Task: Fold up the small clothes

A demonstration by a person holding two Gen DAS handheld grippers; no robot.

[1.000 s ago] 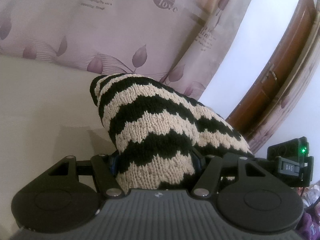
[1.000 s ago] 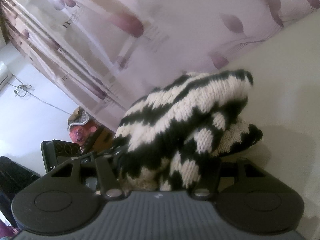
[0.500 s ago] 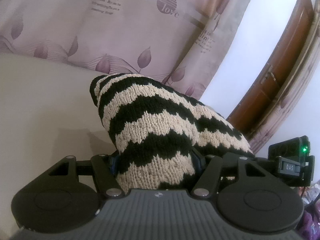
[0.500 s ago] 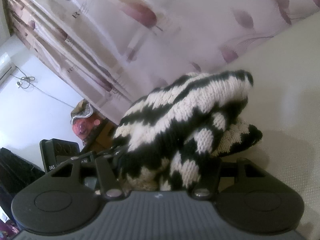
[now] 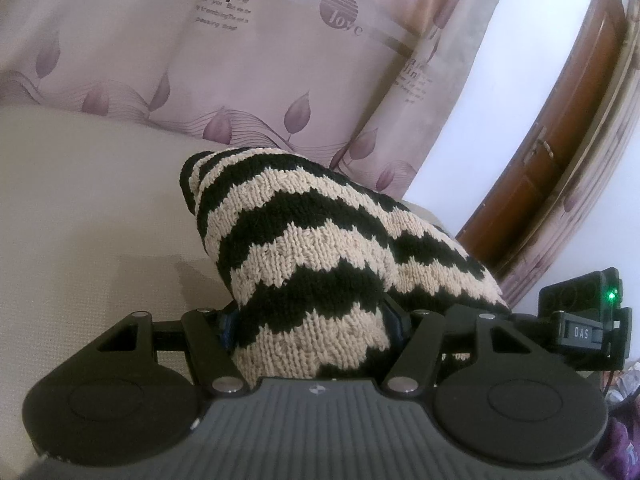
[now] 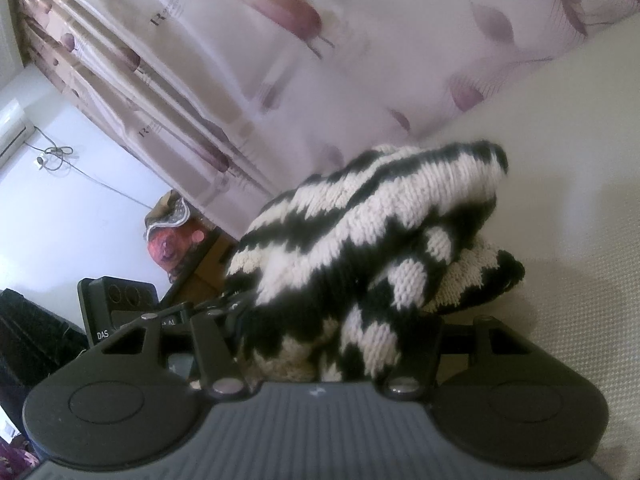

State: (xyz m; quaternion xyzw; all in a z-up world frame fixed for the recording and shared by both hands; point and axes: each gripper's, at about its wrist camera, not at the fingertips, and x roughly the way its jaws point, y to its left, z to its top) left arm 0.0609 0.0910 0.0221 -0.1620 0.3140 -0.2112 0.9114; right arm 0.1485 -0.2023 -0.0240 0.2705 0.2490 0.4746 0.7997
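A knitted garment with black and cream zigzag stripes is bunched up and held over a cream surface. My left gripper is shut on one end of it, and the wool fills the gap between the jaws and hides the fingertips. In the right wrist view the same garment bulges out of my right gripper, which is shut on its other end. A loose fold hangs out to the right, close over the cream surface.
A pale curtain with purple leaves and printed words hangs right behind the surface. A brown wooden door and white wall are to the right. A black unit marked DAS sits beside the garment. A patterned bundle lies by the wall.
Both grippers have slid sideways together with the garment, so the curtain pattern has shifted in both views. The grip and the garment's shape are unchanged.
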